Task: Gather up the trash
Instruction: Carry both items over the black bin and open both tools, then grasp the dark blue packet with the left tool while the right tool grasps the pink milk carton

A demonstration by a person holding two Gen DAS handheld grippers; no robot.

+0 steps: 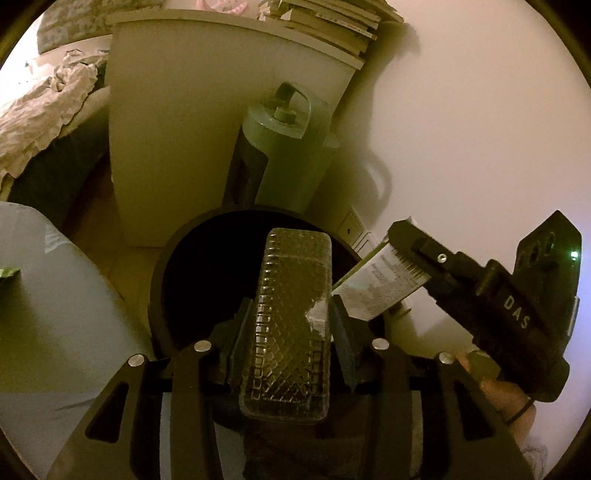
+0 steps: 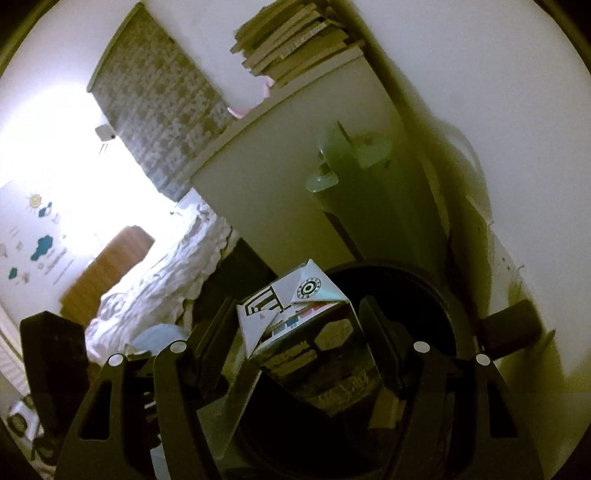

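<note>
Two pieces of trash hang over one dark round bin (image 1: 173,280), whose inside is too black to tell what it holds. At the centre of the left wrist view, a clear ribbed plastic tray (image 1: 288,325) lies lengthwise between the fingers of the left gripper (image 1: 286,325), reaching out above the bin's mouth; whether the pads press on it I cannot tell. At right in that view, the right gripper (image 1: 402,254) comes in from the lower right holding a printed carton (image 1: 376,284) at the bin's rim. In the right wrist view that carton (image 2: 310,332) sits clamped between the jaws, its folded top uppermost. Behind the bin stand a grey-green canister (image 1: 284,155) and a white cabinet (image 1: 177,122) topped with stacked books (image 1: 332,26).
</note>
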